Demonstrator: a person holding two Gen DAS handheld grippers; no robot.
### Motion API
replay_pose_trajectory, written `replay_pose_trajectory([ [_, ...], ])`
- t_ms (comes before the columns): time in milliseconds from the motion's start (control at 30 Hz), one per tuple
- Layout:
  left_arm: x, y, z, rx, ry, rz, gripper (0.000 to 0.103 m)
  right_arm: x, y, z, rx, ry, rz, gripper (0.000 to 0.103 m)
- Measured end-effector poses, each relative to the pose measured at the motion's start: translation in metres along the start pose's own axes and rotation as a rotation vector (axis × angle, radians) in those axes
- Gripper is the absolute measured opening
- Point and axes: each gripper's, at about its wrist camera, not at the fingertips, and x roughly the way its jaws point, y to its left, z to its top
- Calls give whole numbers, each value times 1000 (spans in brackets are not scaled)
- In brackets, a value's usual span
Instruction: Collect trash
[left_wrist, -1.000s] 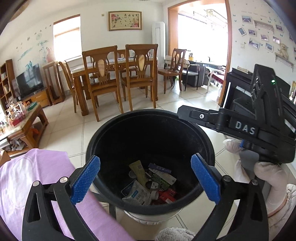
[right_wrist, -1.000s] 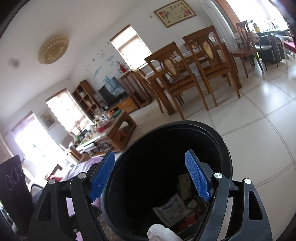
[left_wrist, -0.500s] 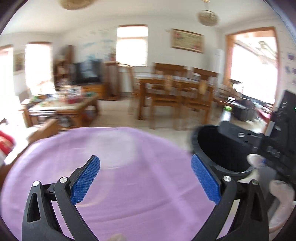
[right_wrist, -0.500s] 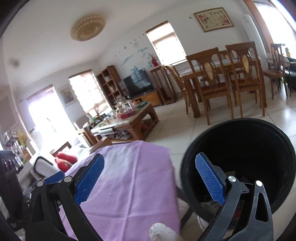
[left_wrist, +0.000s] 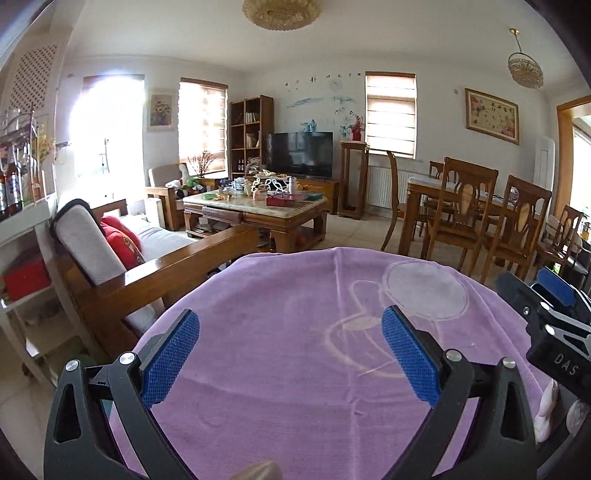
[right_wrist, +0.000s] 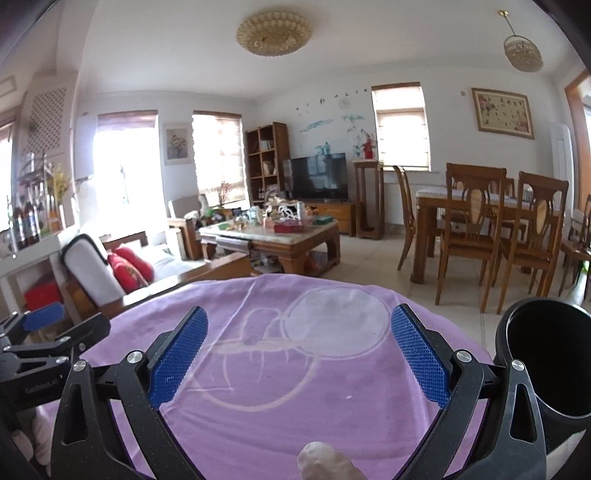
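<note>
Both hand-held grippers, left (left_wrist: 290, 354) and right (right_wrist: 298, 354), are held jaws apart, nothing btwn, over purple tabletop (right_wrist: 258, 413). No trash seen; bin (right_wrist: 546, 365) lies beside right hand-held gripper, nearer.

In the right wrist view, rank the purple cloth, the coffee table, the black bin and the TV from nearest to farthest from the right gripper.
From the right gripper:
1. Purple cloth, directly beneath the open jaws.
2. Black bin, just right, past the cloth's edge.
3. Coffee table, mid-room ahead.
4. TV, against the far wall.
</note>
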Motion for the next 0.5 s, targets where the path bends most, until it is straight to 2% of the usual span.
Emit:
replay_pose_trajectory([
  [133, -5, 8, -2, -13, -16, -11, 98, -3, 11, -1, -29, -23, 0, 98],
  [400, -14, 10, -9, -17, -39, -2, 98, -12, -9, -3, 17, -22, 33, 98],
  [500, -14, 11, -13, -24, -31, -30, 98, -17, -7, -1, 13, -40, 32, 98],
])
